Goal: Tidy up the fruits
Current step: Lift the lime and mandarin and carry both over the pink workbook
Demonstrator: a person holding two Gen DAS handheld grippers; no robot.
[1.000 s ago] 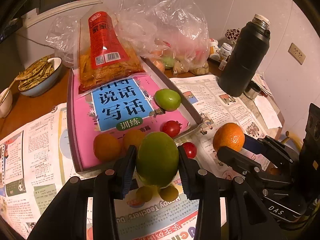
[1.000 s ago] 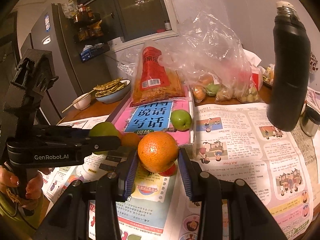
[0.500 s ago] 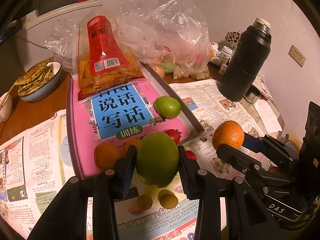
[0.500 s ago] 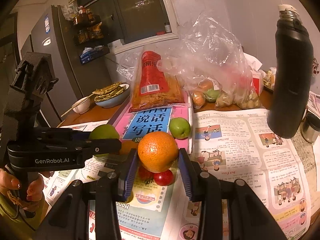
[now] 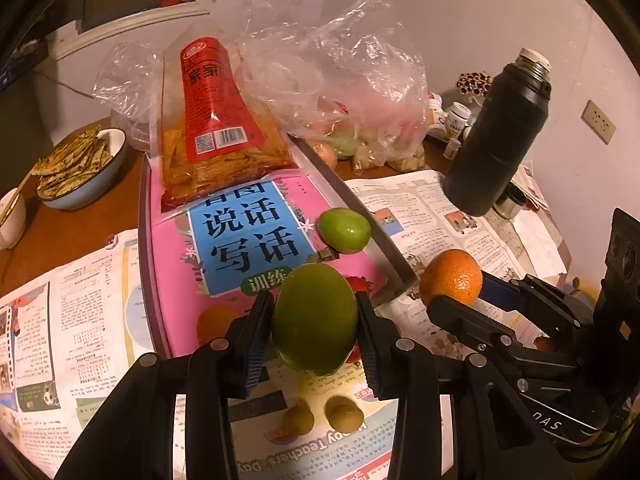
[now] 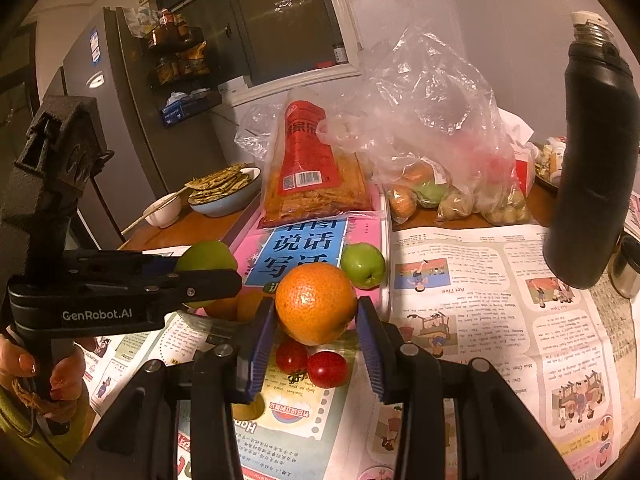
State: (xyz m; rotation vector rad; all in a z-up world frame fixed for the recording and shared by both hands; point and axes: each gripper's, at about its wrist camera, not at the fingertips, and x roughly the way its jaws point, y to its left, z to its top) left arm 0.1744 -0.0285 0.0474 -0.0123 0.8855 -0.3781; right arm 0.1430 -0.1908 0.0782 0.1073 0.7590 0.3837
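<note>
Your left tool (image 5: 315,320) was clamped on a large green fruit (image 5: 315,318), pads pressed to both sides, fruit held off the counter above the near edge of the tray (image 5: 390,258). Your right tool (image 6: 316,320) was clamped on an orange (image 6: 316,302) the same way, held above the newspaper (image 6: 480,320) just right of the tray.

Tray had a pink book (image 5: 240,240) lying flat in it, blue label with Chinese characters. A smaller green fruit (image 5: 344,230) sat on the book near the tray's right wall. An orange-coloured fruit (image 5: 214,322) was at the book's near end, partly hidden behind your left tool. A clear snack bag with a red label (image 5: 216,128) lay across the far end of the tray.

On the newspaper, under your right tool: two cherry tomatoes (image 6: 312,364), touching each other. Under your left tool: two small yellow-green fruits (image 5: 324,416), side by side.

Behind the tray, a crumpled clear plastic bag (image 6: 432,140) with more fruit inside, types hard to tell. A black thermos (image 5: 496,140) stood upright on the right, on the newspaper. Far left on the counter: a blue bowl (image 5: 80,184) of flat fried pieces, and a white bowl (image 6: 162,210) next to it.

Your hand (image 6: 60,376) was visible in the right wrist view, wrapped round the left tool's handle.
</note>
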